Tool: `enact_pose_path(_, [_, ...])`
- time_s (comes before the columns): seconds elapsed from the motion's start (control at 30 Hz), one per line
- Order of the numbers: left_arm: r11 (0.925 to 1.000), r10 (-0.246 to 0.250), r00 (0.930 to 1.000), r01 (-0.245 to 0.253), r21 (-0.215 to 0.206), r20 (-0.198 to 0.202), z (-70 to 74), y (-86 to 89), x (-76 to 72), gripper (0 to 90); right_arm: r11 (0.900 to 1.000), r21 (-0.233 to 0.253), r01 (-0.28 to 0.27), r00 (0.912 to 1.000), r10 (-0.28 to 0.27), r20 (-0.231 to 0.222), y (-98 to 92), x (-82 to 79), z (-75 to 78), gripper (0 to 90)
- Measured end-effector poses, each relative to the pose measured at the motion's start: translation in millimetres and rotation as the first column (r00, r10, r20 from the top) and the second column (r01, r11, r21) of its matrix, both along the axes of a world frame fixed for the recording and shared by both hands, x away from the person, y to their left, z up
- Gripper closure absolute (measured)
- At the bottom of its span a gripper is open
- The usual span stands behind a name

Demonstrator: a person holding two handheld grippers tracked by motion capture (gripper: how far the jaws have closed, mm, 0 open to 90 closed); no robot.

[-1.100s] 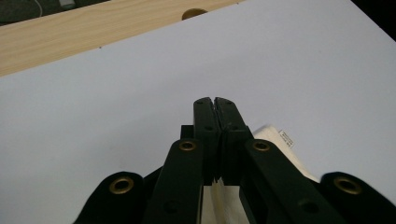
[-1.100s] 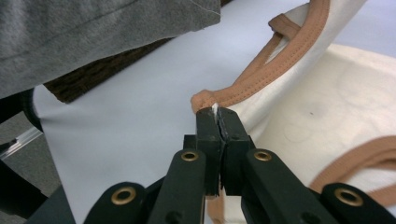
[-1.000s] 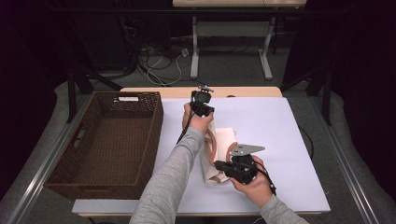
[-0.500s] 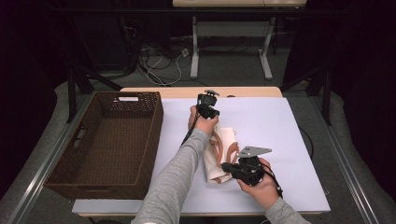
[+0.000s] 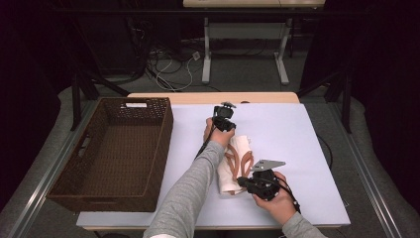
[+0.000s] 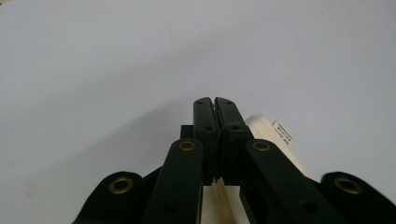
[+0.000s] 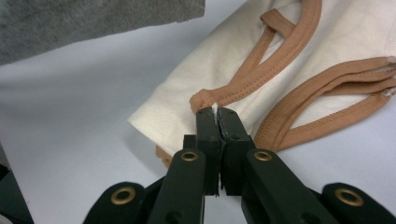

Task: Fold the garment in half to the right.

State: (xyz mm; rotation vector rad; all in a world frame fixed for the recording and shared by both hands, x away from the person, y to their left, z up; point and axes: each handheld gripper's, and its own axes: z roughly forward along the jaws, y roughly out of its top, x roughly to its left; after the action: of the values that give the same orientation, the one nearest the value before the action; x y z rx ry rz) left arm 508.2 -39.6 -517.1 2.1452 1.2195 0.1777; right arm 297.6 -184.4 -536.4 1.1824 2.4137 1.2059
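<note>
A folded cream garment with tan trim lies mid-table on the white table cover. My left gripper is at its far end, and in the left gripper view it is shut with cream cloth pinched between the jaws and a labelled corner beside them. At the near end, my right gripper points left. In the right gripper view it is shut on the garment at a tan-trimmed edge, with a scrap of white cloth at the tips.
A large brown wicker basket stands on the left of the table, touching the cover's left edge. The left forearm in a grey sleeve reaches diagonally across the near middle. Bare cover lies right of the garment and behind it.
My left gripper has shifted slightly right and nearer with the garment's far end. The right gripper has moved a little nearer and to the right, still at the near end.
</note>
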Motion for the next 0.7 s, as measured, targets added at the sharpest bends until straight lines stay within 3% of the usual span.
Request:
enact_pose_path(0.23, [0.9997,-0.011,0.9999,0.011,-0.019,-0.005,-9.7,-0.8,-0.3,85.4,1.000,-0.008,0.006,0.9999,-0.006,0.009,0.1,0.4,-3.2,87.5])
enact_pose_path(0.53, [0.9987,0.010,0.9999,-0.010,-0.049,0.009,-8.0,7.1,-6.6,65.2,1.000,0.009,0.026,0.9997,-0.026,-0.004,-4.4,0.6,-0.4,78.3])
enact_pose_path(0.7, [0.9973,0.024,0.9992,-0.022,-0.070,0.032,-5.9,15.9,-12.1,55.7,0.999,0.035,0.042,0.9983,-0.043,0.041,-8.2,1.6,4.2,70.0])
